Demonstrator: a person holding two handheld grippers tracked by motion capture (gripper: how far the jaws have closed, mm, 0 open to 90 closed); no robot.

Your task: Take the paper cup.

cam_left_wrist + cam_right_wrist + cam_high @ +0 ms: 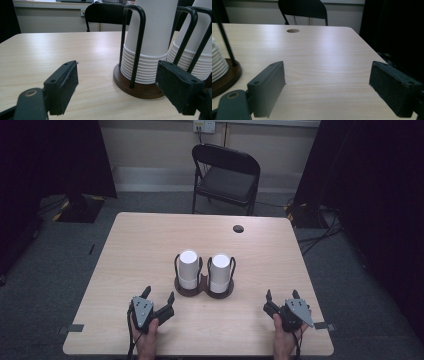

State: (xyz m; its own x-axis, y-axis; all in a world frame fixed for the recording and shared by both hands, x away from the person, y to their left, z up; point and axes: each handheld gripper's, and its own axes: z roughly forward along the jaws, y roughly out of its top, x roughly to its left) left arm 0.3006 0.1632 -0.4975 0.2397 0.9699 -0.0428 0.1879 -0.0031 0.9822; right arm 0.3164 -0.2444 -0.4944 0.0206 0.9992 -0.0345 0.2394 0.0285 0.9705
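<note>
**Nothing lifted yet: both cup stacks sit untouched in the holder**

So far I judge the work to be at its very start. On the pale wood-grain counter [150,240] stands a dark brown double wooden holder with black wire hoops [204,290], and each of its two round bases carries a stack of white paper cups turned upside down: the left stack [188,268] and the right stack [220,272]. Both stacks look full and seated inside their hoops; no loose cup lies anywhere on the counter that I can see.

My left hand-held gripper [159,295] rests near the front edge, close to the holder's left side, jaws spread wide with nothing between them. In the left gripper view the left stack's ribbed rims [145,67] sit ahead and to the right of the gap, so I am near the stack but not touching it. My right hand-held gripper [282,295] sits well apart from the right stack, jaws likewise wide and empty; the right gripper view looks mostly past the holder, with just its base [224,77] at the left edge.

What is left, as I read it, is everything: closing in on a stack, taking a cup by its wall, and drawing it up clear of the wire hoops. The black folding chair [226,175] beyond the counter plays no part.
</note>
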